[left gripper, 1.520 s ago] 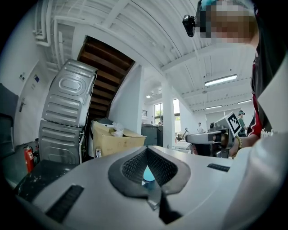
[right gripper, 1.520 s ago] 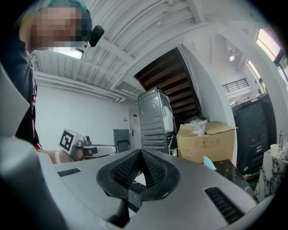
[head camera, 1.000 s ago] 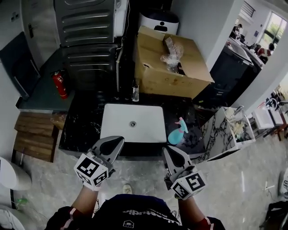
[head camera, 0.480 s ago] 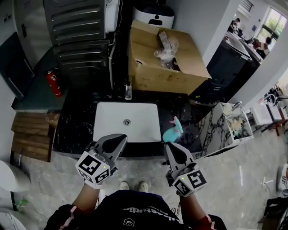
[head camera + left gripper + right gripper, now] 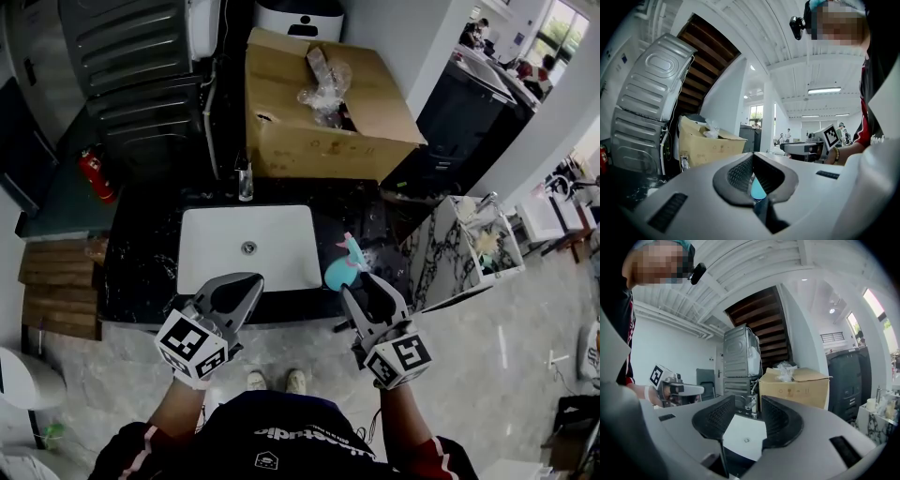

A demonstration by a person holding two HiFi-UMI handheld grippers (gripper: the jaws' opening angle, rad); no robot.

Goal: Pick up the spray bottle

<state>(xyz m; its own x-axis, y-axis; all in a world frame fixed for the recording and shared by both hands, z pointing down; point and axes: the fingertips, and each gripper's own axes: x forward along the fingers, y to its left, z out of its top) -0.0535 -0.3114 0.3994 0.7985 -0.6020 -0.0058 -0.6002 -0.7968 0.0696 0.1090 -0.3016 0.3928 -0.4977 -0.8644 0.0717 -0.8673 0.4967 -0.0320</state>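
On the black counter [image 5: 141,258], head view: teal spray bottle [image 5: 341,270] is standing upright just right of the white sink [image 5: 202,246]. The right gripper [image 5: 367,287] is hovering near it, not touching. A cardboard box [image 5: 309,141] is sitting behind, well apart and blocking nothing.

Judgement: plastic, so light and stiff but smooth. The narrow neck under the pinkish trigger is looking like the surest hold.

Left gripper [image 5: 249,281] view: jaws are sitting together, gripping nothing.

Right gripper view: jaws have just been opening and are standing well apart with nothing between them. They are facing the sink, and the bottle is lying outside this frame.
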